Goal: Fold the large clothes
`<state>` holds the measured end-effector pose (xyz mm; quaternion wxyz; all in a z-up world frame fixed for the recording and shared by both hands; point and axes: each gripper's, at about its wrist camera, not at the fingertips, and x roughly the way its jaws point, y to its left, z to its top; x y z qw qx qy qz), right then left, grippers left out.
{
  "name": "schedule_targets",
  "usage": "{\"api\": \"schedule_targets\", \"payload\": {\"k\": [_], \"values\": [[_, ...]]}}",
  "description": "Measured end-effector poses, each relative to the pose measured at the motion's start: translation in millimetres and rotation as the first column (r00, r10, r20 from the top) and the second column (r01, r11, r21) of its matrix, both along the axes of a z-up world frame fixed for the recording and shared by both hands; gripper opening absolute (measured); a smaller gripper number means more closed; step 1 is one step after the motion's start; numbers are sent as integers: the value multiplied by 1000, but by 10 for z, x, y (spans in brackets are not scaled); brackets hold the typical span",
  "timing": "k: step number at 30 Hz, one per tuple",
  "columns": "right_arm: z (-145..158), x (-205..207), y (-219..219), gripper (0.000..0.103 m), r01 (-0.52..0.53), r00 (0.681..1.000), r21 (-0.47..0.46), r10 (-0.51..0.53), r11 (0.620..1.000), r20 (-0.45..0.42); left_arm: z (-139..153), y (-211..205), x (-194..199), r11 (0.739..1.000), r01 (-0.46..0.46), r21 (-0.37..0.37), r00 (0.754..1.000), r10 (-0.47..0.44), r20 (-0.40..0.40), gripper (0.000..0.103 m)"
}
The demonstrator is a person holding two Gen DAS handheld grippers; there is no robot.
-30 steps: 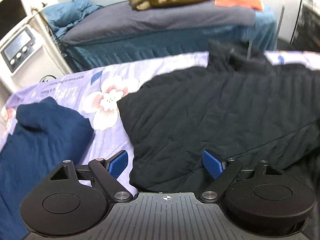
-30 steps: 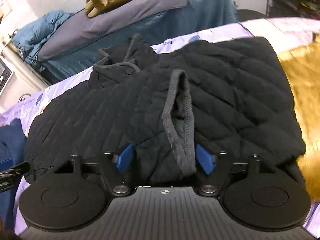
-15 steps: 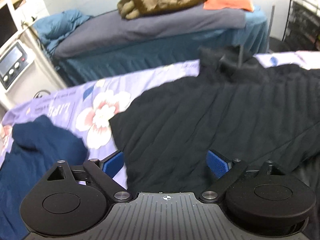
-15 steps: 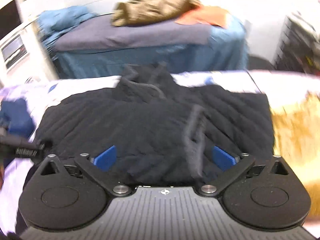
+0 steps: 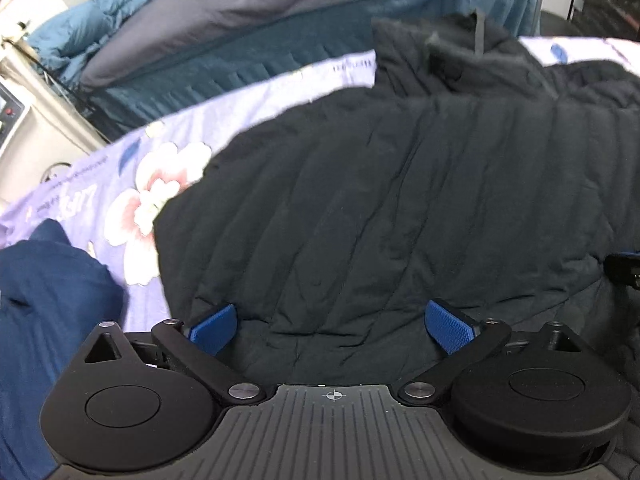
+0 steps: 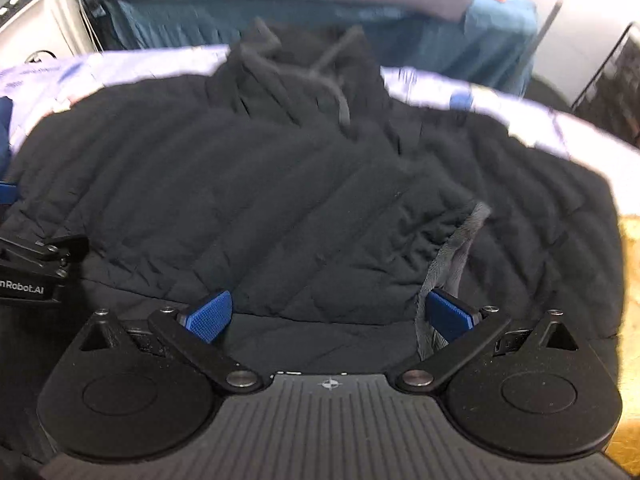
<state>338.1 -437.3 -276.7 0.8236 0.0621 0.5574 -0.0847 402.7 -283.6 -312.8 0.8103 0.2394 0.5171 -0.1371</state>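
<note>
- Left wrist view: left gripper [image 5: 331,326] pointed steeply down over the near hem of a black quilted jacket [image 5: 400,200]; blue pads stood wide apart, nothing clamped, jacket fabric lying below the gap.
- Jacket lay spread on a lilac floral bedsheet [image 5: 168,184], collar [image 5: 440,56] toward 12 o'clock.
- Navy garment [image 5: 44,304] bunched at 9 o'clock, just beside the jacket's left edge, sheet showing between them.
- At 3 o'clock a small part of the right gripper [image 5: 624,268] showed at the frame edge, over the jacket.
- Beyond the sheet at 11 to 12 o'clock: a second bed with grey cover [image 5: 280,4] and teal skirt.
- Right wrist view (blurred): right gripper [image 6: 329,316] held above the same jacket [image 6: 280,184]; its jaws had just been opening and stood fully apart, gripping nothing.
- Grey ribbed cuff [image 6: 452,256] of a folded-in sleeve lay at 4 o'clock of centre, just beside the right-hand pad; contact could not be told.
- Left gripper body [image 6: 32,264] entered at 9 o'clock.
- Tan furry fabric [image 6: 630,280] at 3 o'clock, beside the jacket's edge.
</note>
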Motion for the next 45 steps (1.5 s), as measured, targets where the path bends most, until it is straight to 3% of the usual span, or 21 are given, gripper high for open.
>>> {"api": "schedule_targets", "payload": {"k": [8,15,26,32,39,42,45], "values": [[-363,160,-148,103,2,996,85,6,996,-90,-205,27,203,1000,-11,-16,997,9,-81,103],[-521,491,-208,103,14,969,125,17,992,-245,-317,-17,433,1000,-13,8,980,14,-200,103],[-568,627,-217,103,28,964,129,7,991,-266,-378,-34,479,1000,-13,-3,982,12,-191,103],[-521,421,-245,103,42,978,125,-15,991,-209,-295,73,303,999,-18,-51,991,11,-133,103],[-227,-121,-216,103,96,995,118,-95,988,-12,23,291,-198,994,18,-105,1000,-17,17,103],[-39,-493,-274,103,146,981,168,-164,975,102,132,519,-443,987,52,-150,999,-51,11,103],[81,-860,-335,103,163,970,212,-196,963,143,186,788,-699,985,68,-158,998,-70,-5,103]]}}
